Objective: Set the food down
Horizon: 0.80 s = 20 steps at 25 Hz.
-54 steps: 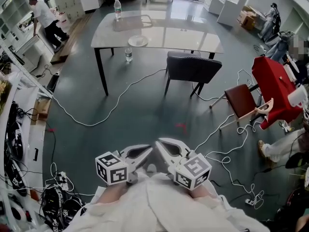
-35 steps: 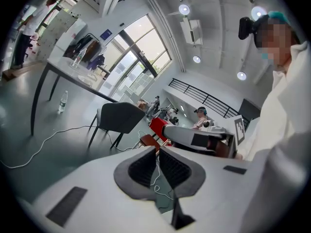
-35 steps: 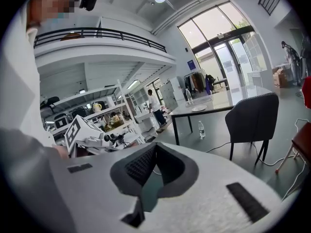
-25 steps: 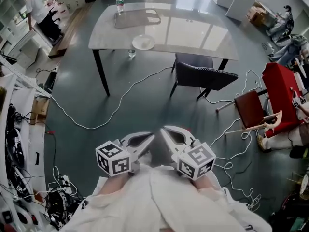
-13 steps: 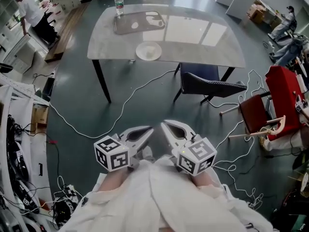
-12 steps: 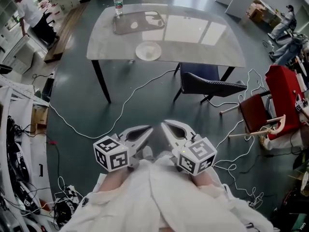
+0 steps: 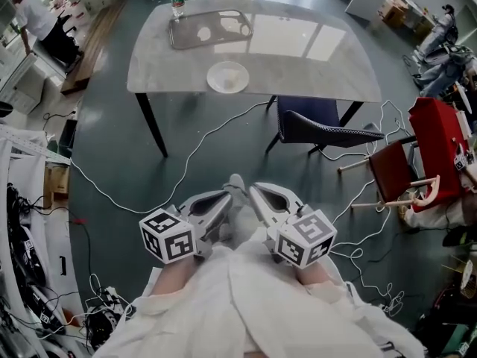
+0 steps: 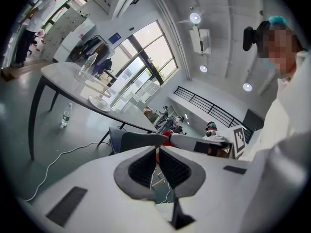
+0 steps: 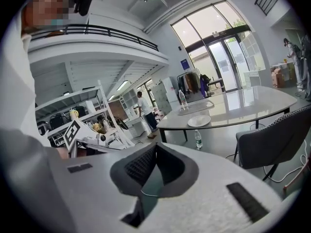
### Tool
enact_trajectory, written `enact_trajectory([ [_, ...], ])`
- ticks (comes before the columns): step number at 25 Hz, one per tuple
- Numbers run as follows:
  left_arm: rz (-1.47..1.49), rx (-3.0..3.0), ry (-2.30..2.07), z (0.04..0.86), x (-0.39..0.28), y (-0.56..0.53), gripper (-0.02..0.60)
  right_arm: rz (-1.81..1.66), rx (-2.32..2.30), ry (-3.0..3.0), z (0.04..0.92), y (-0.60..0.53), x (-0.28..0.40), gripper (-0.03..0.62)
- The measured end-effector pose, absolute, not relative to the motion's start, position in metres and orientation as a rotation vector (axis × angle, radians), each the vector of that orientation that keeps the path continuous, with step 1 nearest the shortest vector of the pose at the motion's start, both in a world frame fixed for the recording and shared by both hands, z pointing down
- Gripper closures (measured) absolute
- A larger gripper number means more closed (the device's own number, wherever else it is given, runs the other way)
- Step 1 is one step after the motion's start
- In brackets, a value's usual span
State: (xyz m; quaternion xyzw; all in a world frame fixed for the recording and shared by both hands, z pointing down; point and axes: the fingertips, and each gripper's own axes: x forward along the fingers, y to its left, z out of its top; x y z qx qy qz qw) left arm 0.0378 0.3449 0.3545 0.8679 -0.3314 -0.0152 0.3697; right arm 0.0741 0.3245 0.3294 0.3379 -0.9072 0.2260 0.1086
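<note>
- Grey floor, loose cables [image 7: 186, 159]; table [image 7: 313, 58] stood well ahead, plate [image 7: 228, 76] near its front edge.
- Left gripper [image 7: 226, 198] and right gripper [image 7: 253, 191]: jaws together, nothing held, both equally far.

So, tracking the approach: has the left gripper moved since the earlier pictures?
Yes. The left gripper has come forward, nearer the table and the chair.

At twelve o'clock we see a pale grey table [image 7: 320, 58] bearing a white plate [image 7: 228, 77]. At three o'clock, a red chair [image 7: 389, 171].
</note>
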Motion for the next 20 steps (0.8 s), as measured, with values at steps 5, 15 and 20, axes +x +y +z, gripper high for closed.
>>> enact_trajectory([
  [5,0.016,2.239,-0.861,0.363,0.033,0.319,0.551,0.661,0.975,-2.674,0.330,0.297,0.064,0.592],
  [15,0.006,2.216,-0.881,0.365,0.024,0.233,0.550,0.680,0.952,-2.668,0.330,0.209,0.054,0.592],
  [20,0.016,2.218,-0.872,0.360,0.029,0.189,0.550,0.694,0.902,-2.675,0.328,0.161,0.046,0.591],
])
